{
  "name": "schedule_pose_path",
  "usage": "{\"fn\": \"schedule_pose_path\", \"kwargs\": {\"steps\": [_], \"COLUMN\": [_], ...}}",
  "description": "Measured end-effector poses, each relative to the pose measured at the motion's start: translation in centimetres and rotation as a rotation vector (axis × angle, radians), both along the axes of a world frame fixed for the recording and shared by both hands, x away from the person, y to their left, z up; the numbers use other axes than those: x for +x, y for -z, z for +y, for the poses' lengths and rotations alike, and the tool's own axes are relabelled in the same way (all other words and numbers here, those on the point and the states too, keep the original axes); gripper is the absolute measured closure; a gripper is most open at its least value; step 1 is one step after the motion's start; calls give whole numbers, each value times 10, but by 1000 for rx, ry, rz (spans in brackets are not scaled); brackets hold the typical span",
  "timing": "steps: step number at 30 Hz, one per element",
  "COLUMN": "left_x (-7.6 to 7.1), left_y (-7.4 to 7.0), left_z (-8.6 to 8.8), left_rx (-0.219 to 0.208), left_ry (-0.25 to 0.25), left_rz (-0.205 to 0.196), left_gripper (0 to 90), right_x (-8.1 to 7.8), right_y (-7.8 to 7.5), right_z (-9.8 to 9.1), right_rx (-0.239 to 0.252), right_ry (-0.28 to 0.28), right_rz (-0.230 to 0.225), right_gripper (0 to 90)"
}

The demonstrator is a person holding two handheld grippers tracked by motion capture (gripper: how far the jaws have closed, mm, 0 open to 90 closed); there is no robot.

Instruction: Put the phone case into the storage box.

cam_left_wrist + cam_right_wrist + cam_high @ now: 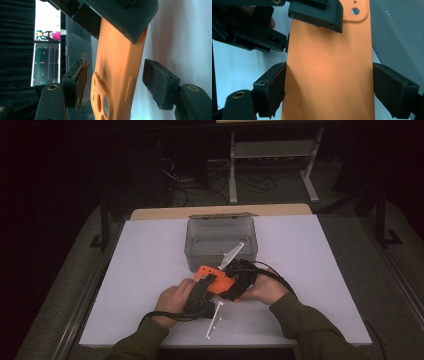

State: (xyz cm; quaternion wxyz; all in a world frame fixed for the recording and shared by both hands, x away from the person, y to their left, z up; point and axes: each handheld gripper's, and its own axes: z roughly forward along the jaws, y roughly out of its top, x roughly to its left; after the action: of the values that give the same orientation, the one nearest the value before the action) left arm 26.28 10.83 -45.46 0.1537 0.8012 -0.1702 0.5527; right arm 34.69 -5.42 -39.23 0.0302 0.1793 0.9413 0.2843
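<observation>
R hand-held gripper clamps orange phone case, L hand-held gripper astride.

Orange phone case half hidden between two grippers

In the high view the grippers and hands cover most of the orange phone case; both gripper views cut it off at their edges. The clear box's contents are too dim to tell.

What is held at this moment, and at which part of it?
The flat orange phone case is held by the right gripper, whose jaws press on its two long edges. The left gripper has its jaws around the case, not yet touching.
</observation>
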Motion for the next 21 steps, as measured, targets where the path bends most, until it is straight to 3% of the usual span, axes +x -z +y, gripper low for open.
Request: {"fn": "schedule_pose_path", "kwargs": {"steps": [5,21], "left_x": [-1,-2], "left_y": [0,4], "left_z": [-2,-10], "left_rx": [31,26], "left_ry": [-12,-28], "left_rz": [-35,-86], "left_gripper": [417,502], "right_x": [0,0], "right_y": [0,-1], "right_z": [0,2], "right_rx": [0,10], "right_ry": [4,-2], "right_rz": [1,2], "right_gripper": [156,156]}}
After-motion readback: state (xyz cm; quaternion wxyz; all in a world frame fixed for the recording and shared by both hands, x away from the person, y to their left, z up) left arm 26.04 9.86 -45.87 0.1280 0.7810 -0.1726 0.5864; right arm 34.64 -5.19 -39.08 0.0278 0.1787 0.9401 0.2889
